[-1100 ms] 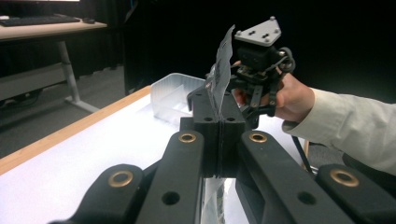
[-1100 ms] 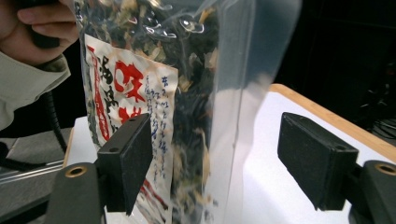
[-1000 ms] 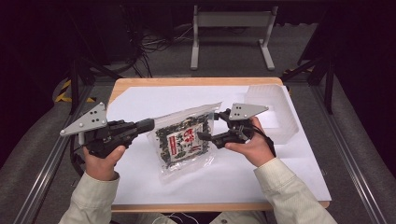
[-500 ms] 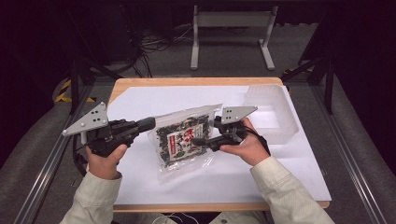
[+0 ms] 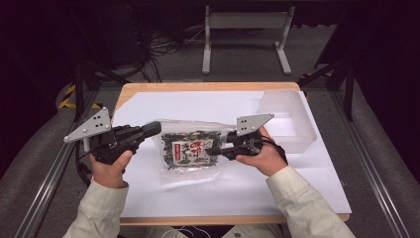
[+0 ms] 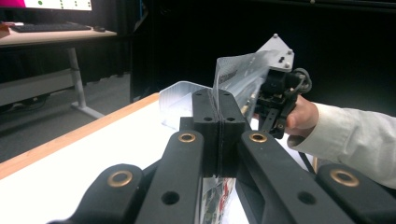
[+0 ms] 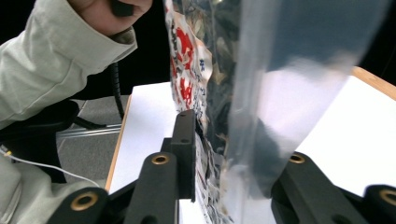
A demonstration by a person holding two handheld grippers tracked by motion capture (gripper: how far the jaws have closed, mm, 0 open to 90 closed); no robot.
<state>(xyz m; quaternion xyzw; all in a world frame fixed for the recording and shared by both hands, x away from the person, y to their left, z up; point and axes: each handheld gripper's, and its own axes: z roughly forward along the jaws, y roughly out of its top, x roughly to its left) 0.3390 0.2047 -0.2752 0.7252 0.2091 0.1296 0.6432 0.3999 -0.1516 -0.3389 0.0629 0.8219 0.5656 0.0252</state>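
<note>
- Two grippers meet on one thing: a clear snack bag point(image 5: 190, 151) with dark contents and a red-and-white label, at the centre of the high view over the white sheet point(image 5: 297, 183) that covers the table.
- Left of frame: the left gripper point(image 5: 153, 129) points right, its jaws clenched on the bag's left edge. In the left gripper view the two pads sit pressed together with the film point(image 6: 236, 77) rising from the seam between them.
- Centre: the bag's long axis runs from upper left to lower right across the sheet, spanning the gap between the two tools. Whether its lower end rests on the sheet cannot be told.
- Right of centre: the right gripper point(image 5: 210, 150) points left, and its jaws have just been closing on the bag's right side. In the right gripper view the label and film point(image 7: 205, 116) stand between them; a firm grasp is likely but not certain.
- Upper right: a clear plastic tray point(image 5: 302, 141) stands just beyond the right hand, which is the nearer hand for any transfer there.
</note>
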